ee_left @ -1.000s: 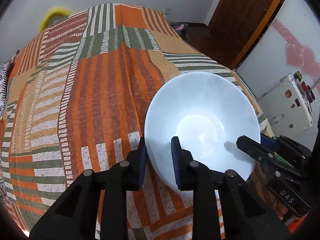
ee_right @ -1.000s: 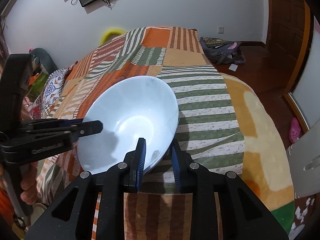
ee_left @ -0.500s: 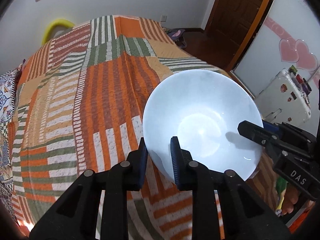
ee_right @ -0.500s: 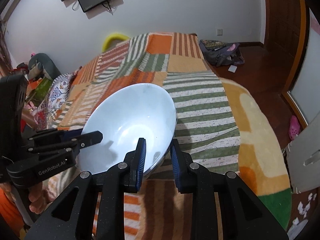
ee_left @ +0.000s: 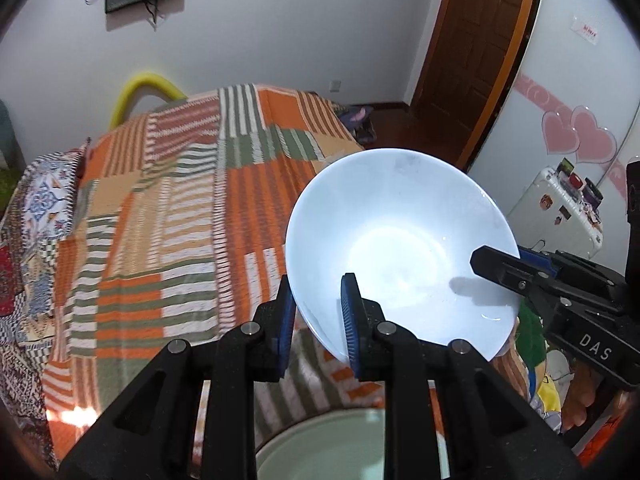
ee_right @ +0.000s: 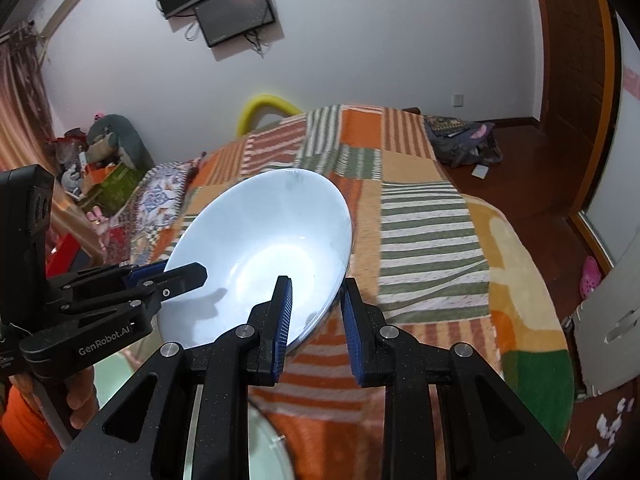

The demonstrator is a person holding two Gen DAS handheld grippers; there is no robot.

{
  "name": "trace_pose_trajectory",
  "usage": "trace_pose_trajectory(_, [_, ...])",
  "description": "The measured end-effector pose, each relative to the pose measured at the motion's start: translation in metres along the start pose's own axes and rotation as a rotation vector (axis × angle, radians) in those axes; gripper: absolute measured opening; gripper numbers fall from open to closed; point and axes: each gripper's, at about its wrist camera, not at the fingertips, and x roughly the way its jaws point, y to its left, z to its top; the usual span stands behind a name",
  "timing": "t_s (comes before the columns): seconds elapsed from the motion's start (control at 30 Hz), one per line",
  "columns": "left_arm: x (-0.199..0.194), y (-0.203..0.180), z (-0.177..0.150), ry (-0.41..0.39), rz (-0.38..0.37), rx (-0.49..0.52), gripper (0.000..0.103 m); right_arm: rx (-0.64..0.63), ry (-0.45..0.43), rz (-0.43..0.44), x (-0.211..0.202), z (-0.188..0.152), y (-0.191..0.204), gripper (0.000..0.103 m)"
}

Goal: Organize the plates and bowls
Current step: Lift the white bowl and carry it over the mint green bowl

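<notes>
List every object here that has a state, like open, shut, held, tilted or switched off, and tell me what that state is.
white bowl: held in the air, tilted, empty.
left gripper: shut on the bowl's rim.
right gripper: shut on the opposite rim.
green dish: lying below the bowl, looks empty.
wall screen: off, dark.
wooden door: shut, as far as I can tell.

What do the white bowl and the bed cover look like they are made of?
White bowl: probably glazed ceramic or opal glass; its smooth inside shows a bright glossy reflection, and the rim is thin. Melamine cannot be ruled out. Bed cover: soft woven or knitted textile, matte, with striped orange, green and cream patches and slight folds.
</notes>
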Motion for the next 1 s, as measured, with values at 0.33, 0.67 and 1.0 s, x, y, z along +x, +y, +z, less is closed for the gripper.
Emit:
trace_pose_trajectory(0.33, [-0.076, 0.028, -0.039, -0.091, 0.061, -0.050, 0.022, -0.053, -0.030, 0.076, -0.014, -0.011, 0.050, 0.024])
trace_pose_trajectory(0.67, [-0.132, 0.070, -0.084, -0.134, 0.140, -0.131, 0.022, -0.117, -0.013, 0.186, -0.005, -0.028, 0.102, 0.024])
trace_pose_trajectory(1.0, [-0.165, 0.114, -0.127, -0.139, 0.227, -0.180, 0.022, -0.177, 0.034, 0.280, 0.010, -0.053, 0.154, 0.024])
